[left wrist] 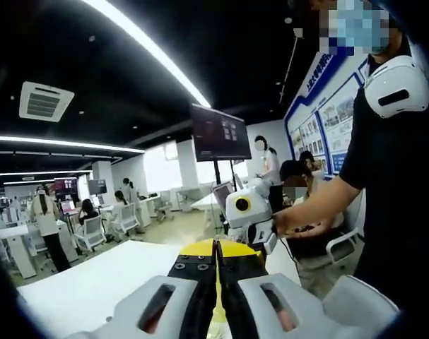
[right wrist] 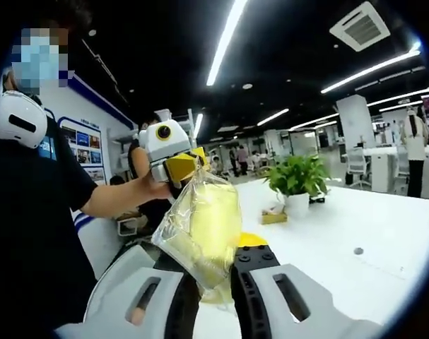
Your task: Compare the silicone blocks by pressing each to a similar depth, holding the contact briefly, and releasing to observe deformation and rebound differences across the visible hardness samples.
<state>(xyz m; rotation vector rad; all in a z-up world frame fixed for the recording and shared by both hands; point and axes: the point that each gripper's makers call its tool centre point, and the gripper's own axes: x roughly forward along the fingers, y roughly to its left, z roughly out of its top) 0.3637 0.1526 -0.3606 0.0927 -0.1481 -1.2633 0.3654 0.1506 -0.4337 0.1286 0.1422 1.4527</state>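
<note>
Both tools grasp a clear bag of yellow silicone [right wrist: 203, 229], held in the air above the white counter [right wrist: 355, 226], left of the potted plant [right wrist: 297, 180]: left tool [left wrist: 217, 282] clenched on its edge, right tool [right wrist: 215, 286] pinching the bottom. Suggest lowering it onto the counter and unbagging the samples before pressing.

Clear bag [right wrist: 200, 229], yellow contents, glossy. Right gripper [right wrist: 218, 282]: black jaws, white-grey shells; yellow part behind. Left gripper [left wrist: 216, 282]: same black/white, yellow tip; seen fr. right gripper view [right wrist: 173, 159], white w/ yellow front. Counter [right wrist: 355, 233] white. Plant [right wrist: 297, 174] green, white pot. Person's shirt [right wrist: 23, 212] black. Wall board [left wrist: 327, 106] blue-framed.
</note>
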